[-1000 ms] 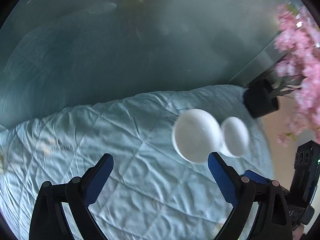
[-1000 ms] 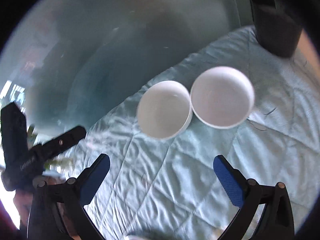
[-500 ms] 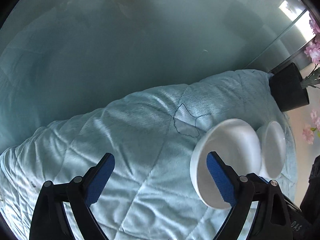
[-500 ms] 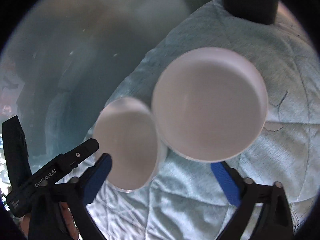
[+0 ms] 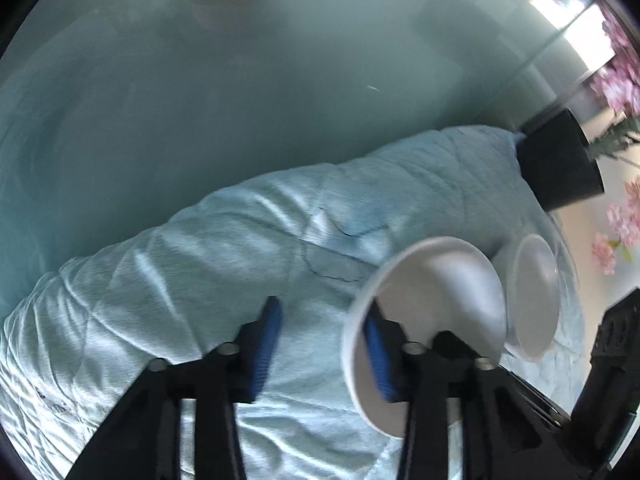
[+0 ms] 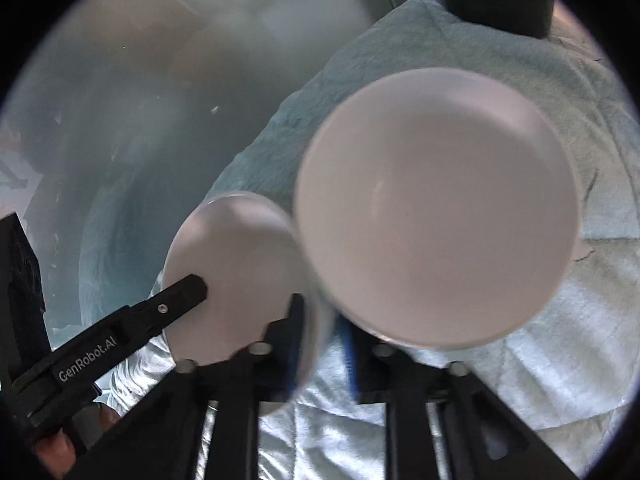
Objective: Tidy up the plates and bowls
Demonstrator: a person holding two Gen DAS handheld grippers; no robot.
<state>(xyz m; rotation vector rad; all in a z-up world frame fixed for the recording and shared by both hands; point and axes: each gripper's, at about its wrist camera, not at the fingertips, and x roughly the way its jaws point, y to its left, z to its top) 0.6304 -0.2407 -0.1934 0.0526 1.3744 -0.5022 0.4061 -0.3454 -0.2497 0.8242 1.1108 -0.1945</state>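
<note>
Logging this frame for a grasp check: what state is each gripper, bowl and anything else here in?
left gripper: partly open, astride the left bowl's rim, no squeeze visible.
right gripper: nearly shut around a blurred rim; grip unclear.
left bowl: upright, empty.
right bowl: upright, empty.
quilted cloth: spread out, wrinkled.
black pot: upright.

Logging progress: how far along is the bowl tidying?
Nothing done: two white round bowls sit side by side, unstacked, on the light blue quilted cloth. In hand: left tool straddles the nearer bowl at its rim, unclamped; right tool brackets a blurred rim. Left: lifting, nesting.
</note>
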